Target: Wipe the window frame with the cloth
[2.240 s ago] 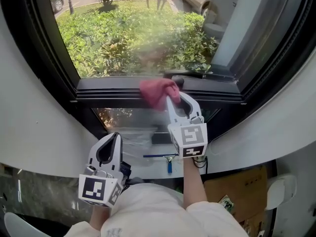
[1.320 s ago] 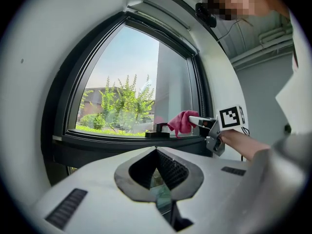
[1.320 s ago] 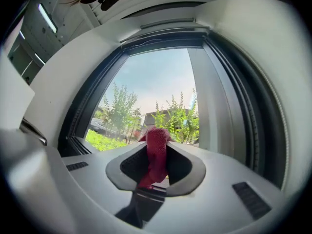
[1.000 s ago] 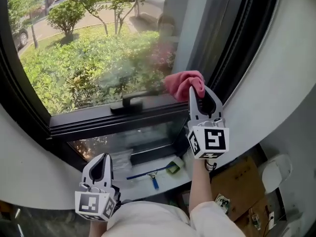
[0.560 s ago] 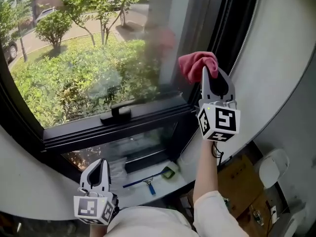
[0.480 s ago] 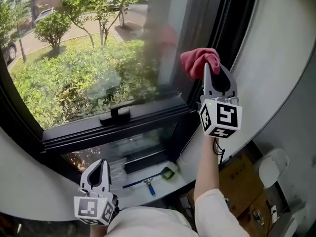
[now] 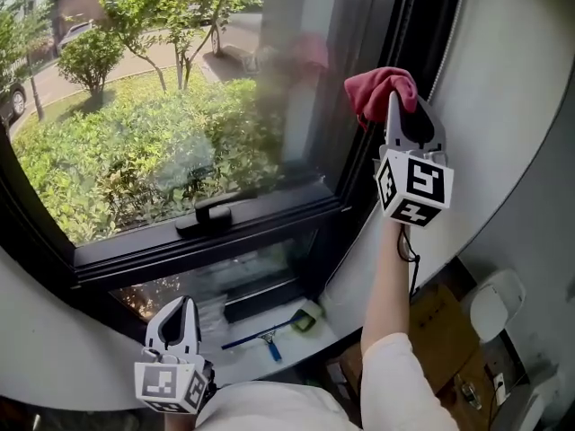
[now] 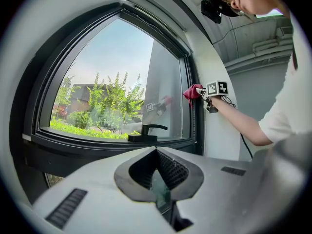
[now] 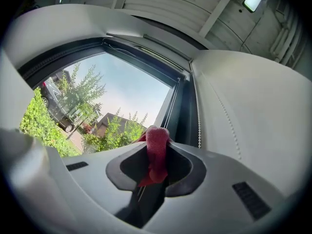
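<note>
Gripping one pink cloth against the window frame, right tongs clamped on it, left tongs closed, empty.

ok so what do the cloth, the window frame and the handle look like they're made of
cloth: soft fabric, maybe microfibre, pinkish red and matte; it bunches in loose folds.
window frame: probably coated metal, black and smooth with a faint sheen and crisp straight edges; could be plastic.
handle: same black finish, likely metal, but the look leaves it open.
</note>
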`<move>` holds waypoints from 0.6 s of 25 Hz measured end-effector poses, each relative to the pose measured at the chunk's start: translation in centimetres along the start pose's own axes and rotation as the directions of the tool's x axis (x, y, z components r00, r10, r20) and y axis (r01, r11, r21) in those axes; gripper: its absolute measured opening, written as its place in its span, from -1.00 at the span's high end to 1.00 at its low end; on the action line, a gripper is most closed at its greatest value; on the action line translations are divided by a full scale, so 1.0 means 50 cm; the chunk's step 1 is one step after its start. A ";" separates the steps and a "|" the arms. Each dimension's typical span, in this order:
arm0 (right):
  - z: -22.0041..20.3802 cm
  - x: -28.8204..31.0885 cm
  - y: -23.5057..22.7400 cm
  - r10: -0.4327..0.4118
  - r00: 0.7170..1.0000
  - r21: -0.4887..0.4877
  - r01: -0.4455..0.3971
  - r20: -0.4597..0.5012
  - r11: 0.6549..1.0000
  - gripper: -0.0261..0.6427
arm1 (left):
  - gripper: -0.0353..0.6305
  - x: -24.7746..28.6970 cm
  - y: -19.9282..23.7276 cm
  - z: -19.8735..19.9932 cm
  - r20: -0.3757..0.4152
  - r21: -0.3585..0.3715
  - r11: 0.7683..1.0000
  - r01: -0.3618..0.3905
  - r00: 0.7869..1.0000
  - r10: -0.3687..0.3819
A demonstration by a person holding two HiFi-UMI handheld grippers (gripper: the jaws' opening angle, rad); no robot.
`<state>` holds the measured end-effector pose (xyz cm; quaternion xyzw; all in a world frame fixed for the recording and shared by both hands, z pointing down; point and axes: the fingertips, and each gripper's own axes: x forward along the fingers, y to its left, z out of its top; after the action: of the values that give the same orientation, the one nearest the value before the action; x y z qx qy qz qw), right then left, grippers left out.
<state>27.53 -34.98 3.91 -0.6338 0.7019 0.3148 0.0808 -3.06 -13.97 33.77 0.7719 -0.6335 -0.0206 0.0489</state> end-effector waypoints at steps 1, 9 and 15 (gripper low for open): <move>-0.001 0.007 -0.002 -0.002 1.000 -0.009 0.002 -0.005 1.000 0.66 | 0.87 0.002 -0.001 0.001 0.001 -0.001 1.000 0.001 1.000 -0.001; -0.021 0.051 -0.013 -0.045 0.999 -0.044 0.044 -0.028 0.998 0.66 | 0.87 0.011 0.003 0.002 0.003 -0.005 1.000 0.006 1.000 -0.006; -0.026 0.052 -0.009 -0.038 0.999 -0.037 0.038 -0.015 0.999 0.66 | 0.87 0.014 0.003 -0.004 -0.005 -0.009 1.000 0.003 1.000 -0.003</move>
<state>27.84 -37.87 3.44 -0.6509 0.6845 0.3210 0.0695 -3.02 -14.67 34.02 0.7728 -0.6320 -0.0216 0.0539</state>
